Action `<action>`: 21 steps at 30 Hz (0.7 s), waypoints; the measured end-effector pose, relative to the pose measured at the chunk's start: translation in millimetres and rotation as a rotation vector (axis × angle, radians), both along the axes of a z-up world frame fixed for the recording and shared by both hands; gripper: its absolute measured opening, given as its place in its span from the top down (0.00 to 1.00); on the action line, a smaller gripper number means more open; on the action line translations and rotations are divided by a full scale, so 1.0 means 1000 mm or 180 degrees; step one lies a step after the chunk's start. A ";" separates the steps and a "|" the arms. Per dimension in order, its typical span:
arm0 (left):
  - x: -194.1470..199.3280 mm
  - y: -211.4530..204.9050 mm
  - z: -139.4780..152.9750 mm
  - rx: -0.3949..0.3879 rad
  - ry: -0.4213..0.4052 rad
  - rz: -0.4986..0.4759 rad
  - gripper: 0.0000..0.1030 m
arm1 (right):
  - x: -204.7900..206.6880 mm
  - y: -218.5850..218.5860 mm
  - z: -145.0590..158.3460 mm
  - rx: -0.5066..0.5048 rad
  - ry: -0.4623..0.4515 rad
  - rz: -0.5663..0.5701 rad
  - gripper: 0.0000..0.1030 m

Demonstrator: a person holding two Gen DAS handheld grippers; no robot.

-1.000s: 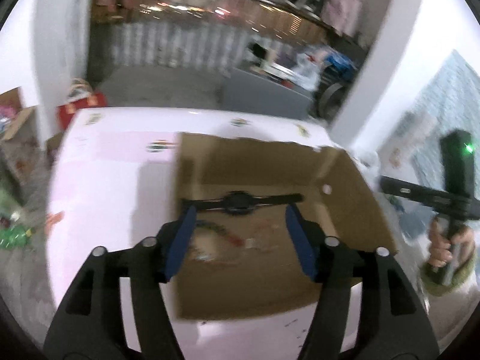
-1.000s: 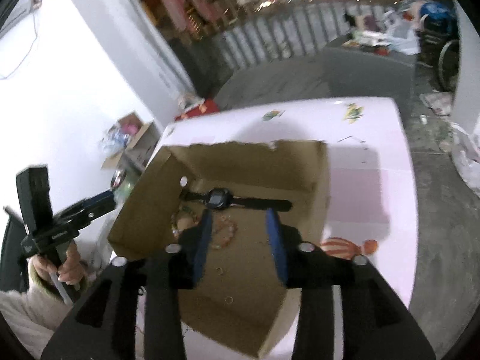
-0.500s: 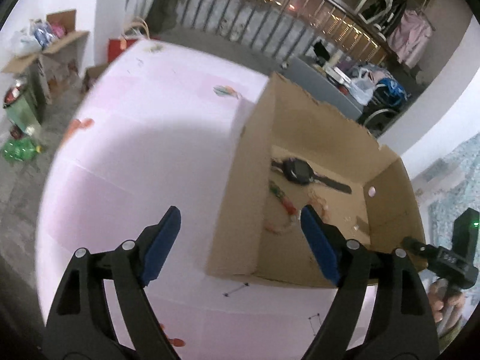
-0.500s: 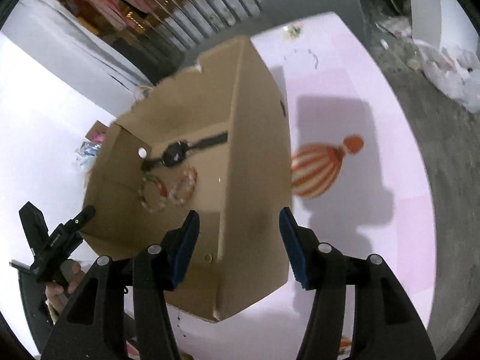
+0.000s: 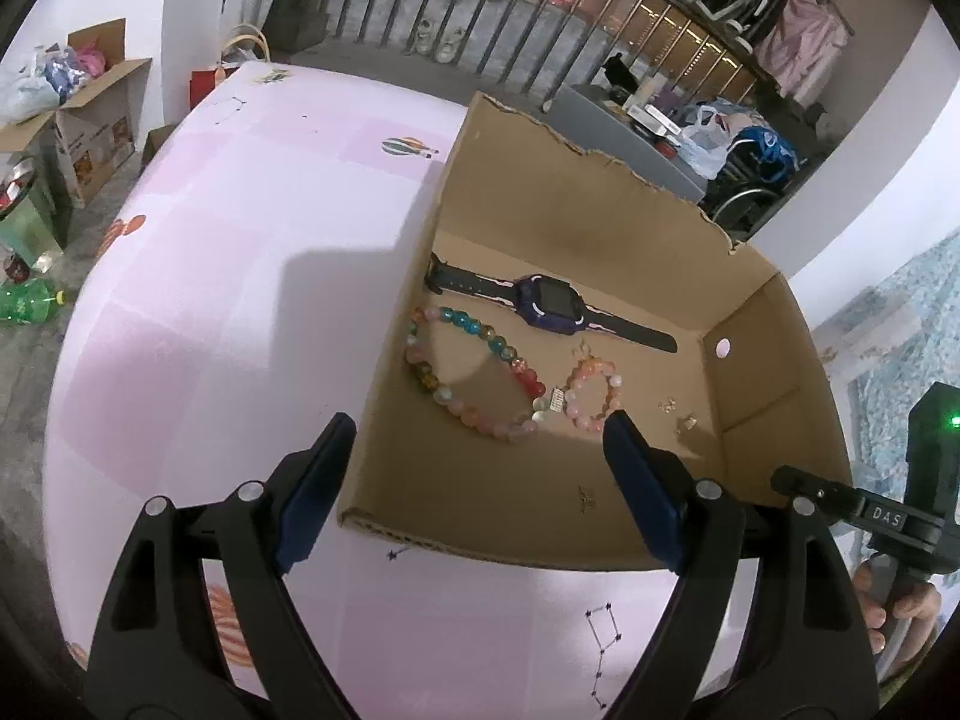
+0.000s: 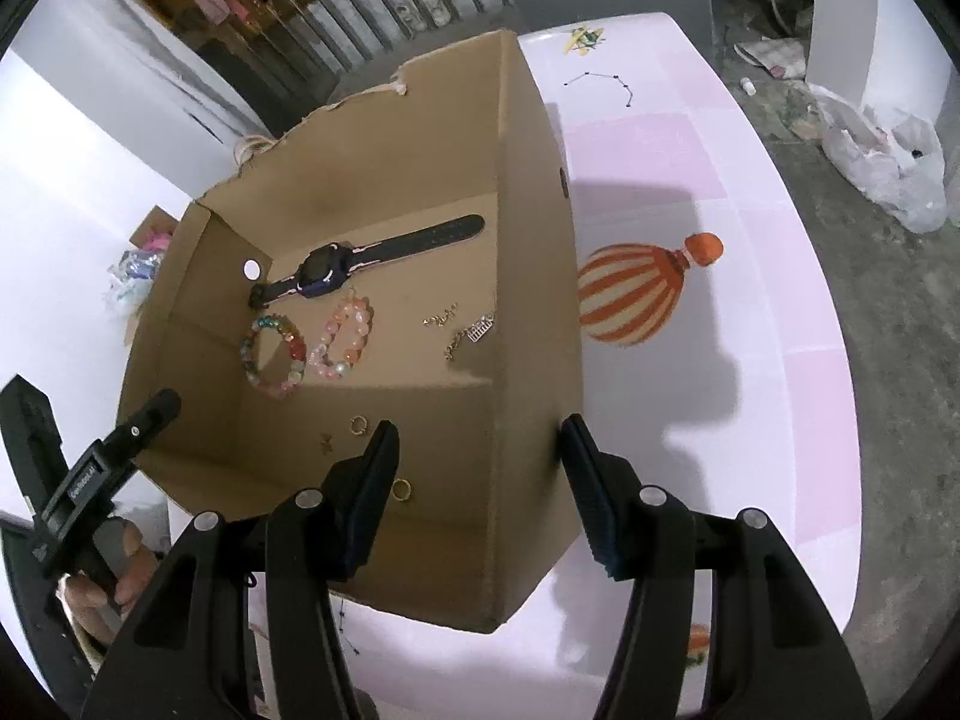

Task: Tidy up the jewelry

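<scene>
An open cardboard box (image 5: 600, 216) (image 6: 534, 276) lies on the pink table. Inside lie a dark watch (image 5: 549, 300) (image 6: 327, 267), a large multicolour bead bracelet (image 5: 468, 372) (image 6: 273, 354), a small pink bead bracelet (image 5: 591, 393) (image 6: 342, 339), a chain piece (image 6: 471, 336), gold rings (image 6: 402, 489) and small earrings (image 5: 678, 414). My left gripper (image 5: 474, 492) is open and empty, above the box's near-left corner. My right gripper (image 6: 480, 492) is open and empty, straddling the box's near-right wall without touching it.
The pink table (image 5: 228, 312) (image 6: 690, 240) carries balloon prints (image 6: 636, 294). Open boxes and bottles (image 5: 84, 114) stand on the floor to the left, a white bag (image 6: 882, 150) to the right. A railing (image 5: 540, 0) runs behind.
Both grippers have pulled back and up out of the box, from close over the watch to the box's near corners. Both stay open and empty.
</scene>
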State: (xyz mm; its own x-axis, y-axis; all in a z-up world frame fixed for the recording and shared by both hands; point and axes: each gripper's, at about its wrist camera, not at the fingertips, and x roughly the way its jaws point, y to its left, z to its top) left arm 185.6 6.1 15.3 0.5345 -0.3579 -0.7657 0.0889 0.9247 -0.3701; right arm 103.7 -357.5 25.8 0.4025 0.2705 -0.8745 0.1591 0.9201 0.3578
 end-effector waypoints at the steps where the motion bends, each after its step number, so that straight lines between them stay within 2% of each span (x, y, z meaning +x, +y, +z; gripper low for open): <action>1: 0.000 0.003 0.001 -0.0015 -0.0003 0.0007 0.23 | -0.002 0.001 0.000 -0.0022 0.0009 0.0010 0.46; 9: -0.019 0.013 0.001 -0.0064 -0.0032 -0.0007 0.23 | -0.030 0.010 -0.001 -0.0082 0.0025 0.0007 0.46; 14: -0.021 0.026 -0.002 -0.0243 0.0043 -0.0130 0.23 | -0.037 0.011 -0.003 -0.0085 -0.0024 -0.0046 0.46; 21: -0.020 0.024 -0.002 -0.0166 0.0095 -0.0306 0.23 | -0.043 0.011 -0.003 -0.0038 -0.0044 -0.0100 0.46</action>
